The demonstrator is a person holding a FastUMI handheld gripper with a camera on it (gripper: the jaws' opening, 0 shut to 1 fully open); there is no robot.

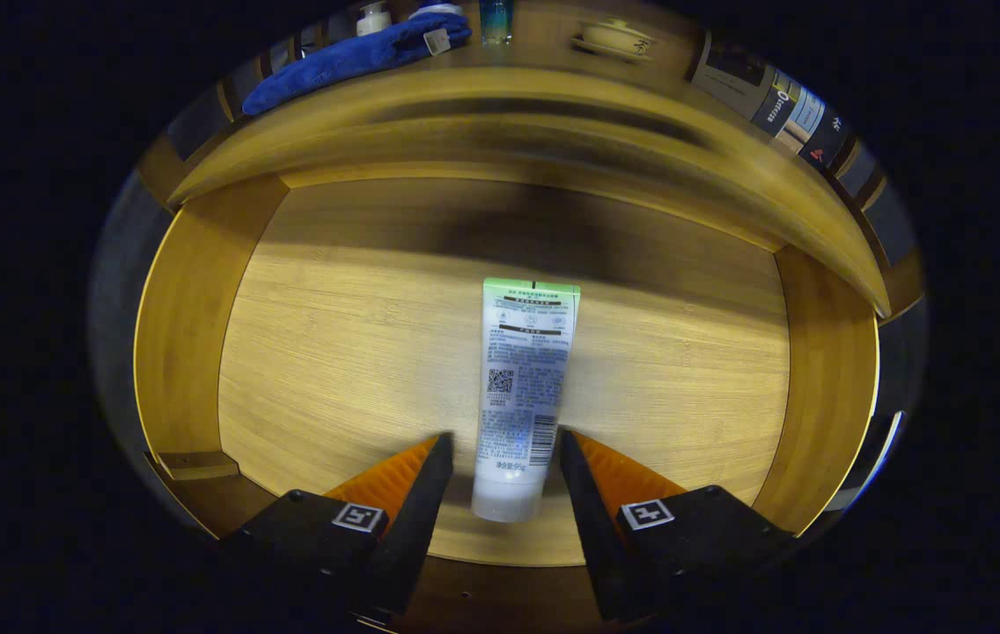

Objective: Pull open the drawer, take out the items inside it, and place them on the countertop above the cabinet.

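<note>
A white tube with a green end [522, 387] lies flat on the wooden floor of the pulled-open drawer [350, 335]. Its cap end points toward me and sits between my two fingers. My gripper [504, 449] hangs over the drawer, open, with a finger on each side of the tube's lower part and a small gap to each. Neither finger presses on the tube. Beyond the drawer, the wooden countertop [535, 97] curves across above the cabinet.
A blue cloth [350, 57] lies on the countertop at the far left, with a white bottle [372, 18] and a glass [496, 22] behind it. A small dish [614, 40] and a dark box [773, 97] stand further right. Drawer walls [187, 326] rise on both sides.
</note>
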